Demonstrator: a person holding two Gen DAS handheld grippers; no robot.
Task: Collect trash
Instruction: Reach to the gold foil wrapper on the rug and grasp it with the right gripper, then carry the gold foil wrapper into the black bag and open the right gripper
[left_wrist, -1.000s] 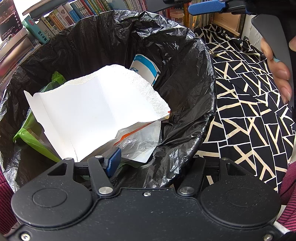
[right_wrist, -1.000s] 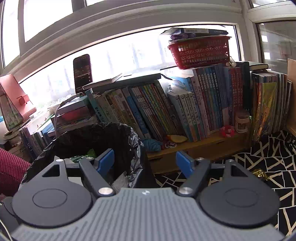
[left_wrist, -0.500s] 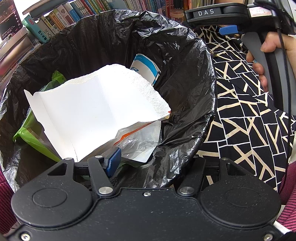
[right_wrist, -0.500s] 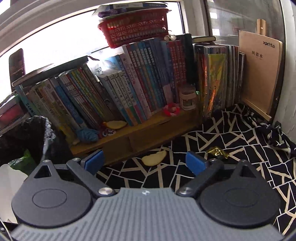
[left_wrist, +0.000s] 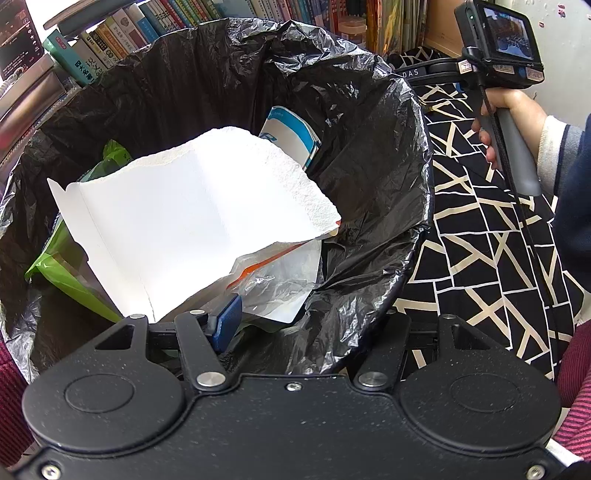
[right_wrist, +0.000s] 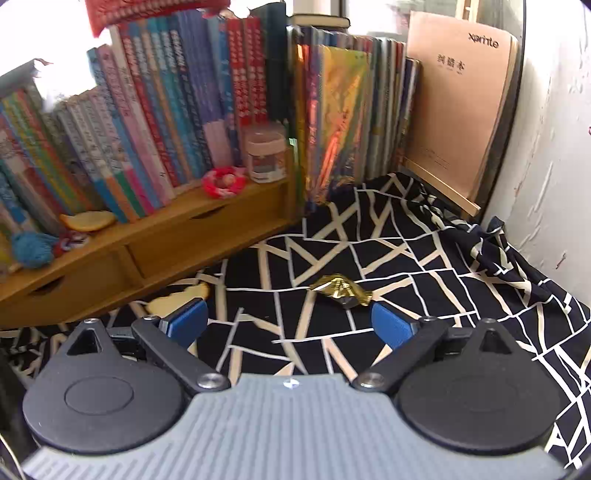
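Observation:
A trash bin (left_wrist: 373, 122) lined with a black bag holds a torn white cardboard sheet (left_wrist: 192, 218), a green bag (left_wrist: 55, 266), a blue and white carton (left_wrist: 291, 133) and a clear plastic bag (left_wrist: 280, 280). My left gripper (left_wrist: 295, 325) straddles the bin's near rim, one blue pad (left_wrist: 227, 321) inside and the other hidden behind the liner. My right gripper (right_wrist: 288, 325) is open and empty, low over the black and white cloth (right_wrist: 424, 266). A crumpled gold wrapper (right_wrist: 340, 290) lies just beyond its fingertips. A pale yellow scrap (right_wrist: 177, 301) lies by the left pad.
A wooden shelf unit (right_wrist: 147, 240) with drawers, a row of books (right_wrist: 166, 110), a small jar (right_wrist: 266, 153) and trinkets runs along the back. A brown notebook (right_wrist: 458, 107) leans against the white wall on the right. A hand (left_wrist: 513, 110) holds the right gripper's handle beside the bin.
The right gripper has swung right, away from the bin, and dropped toward the cloth, bringing the gold wrapper close to its fingertips. The left gripper and bin have stayed still.

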